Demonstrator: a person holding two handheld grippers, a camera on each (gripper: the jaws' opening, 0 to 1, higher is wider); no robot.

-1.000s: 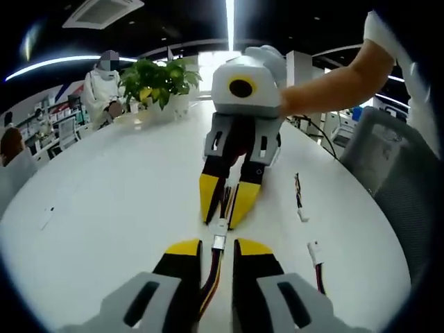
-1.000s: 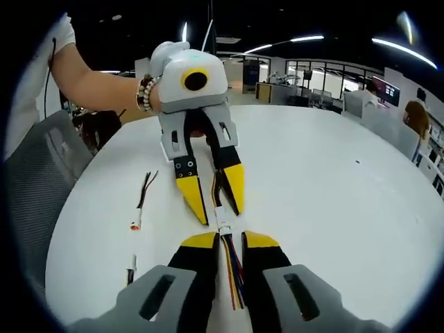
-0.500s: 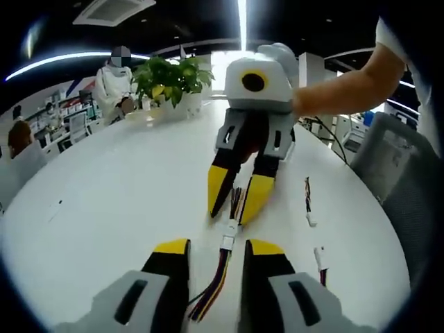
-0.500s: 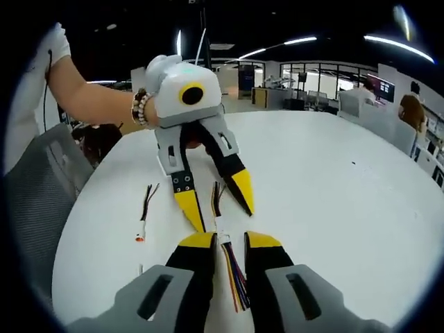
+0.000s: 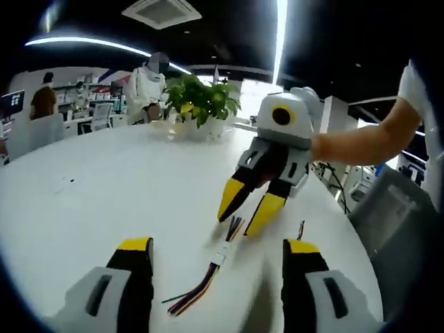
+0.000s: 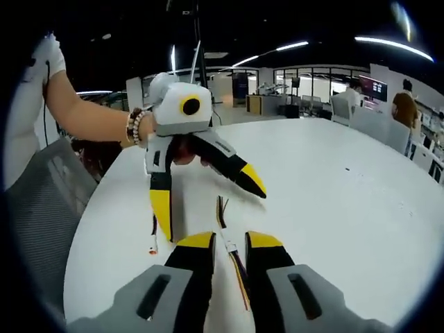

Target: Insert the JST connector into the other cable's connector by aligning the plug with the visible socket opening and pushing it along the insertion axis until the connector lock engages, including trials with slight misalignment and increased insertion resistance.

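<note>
White and glossy, the round tabletop [image 5: 104, 180] carried the joined cable assembly with multicoloured wires and small white JST connectors [image 5: 220, 258], which lay flat ahead of the left gripper [image 5: 216, 253], between its two yellow-tipped jaws but touching neither. Those jaws stood wide apart, released. The assembly's long axis ran straight away from that gripper toward the right gripper [image 5: 251, 208], the loose rainbow wire ends trailing back near the left jaw and the darker wire ends fanned just under the far gripper's yellow tips.

In the right gripper view, the same assembly [image 6: 227, 243] ran lengthwise up between the right gripper's [image 6: 229, 239] own jaws, which sat close on either side of the wires; whether they actually pinched the cable could not be told. Beyond it, the left gripper [image 6: 208, 198] hung with its jaws splayed. A spare short cable with an orange-tipped plug [image 6: 152, 243] lay on the tabletop left of the right gripper.
</note>
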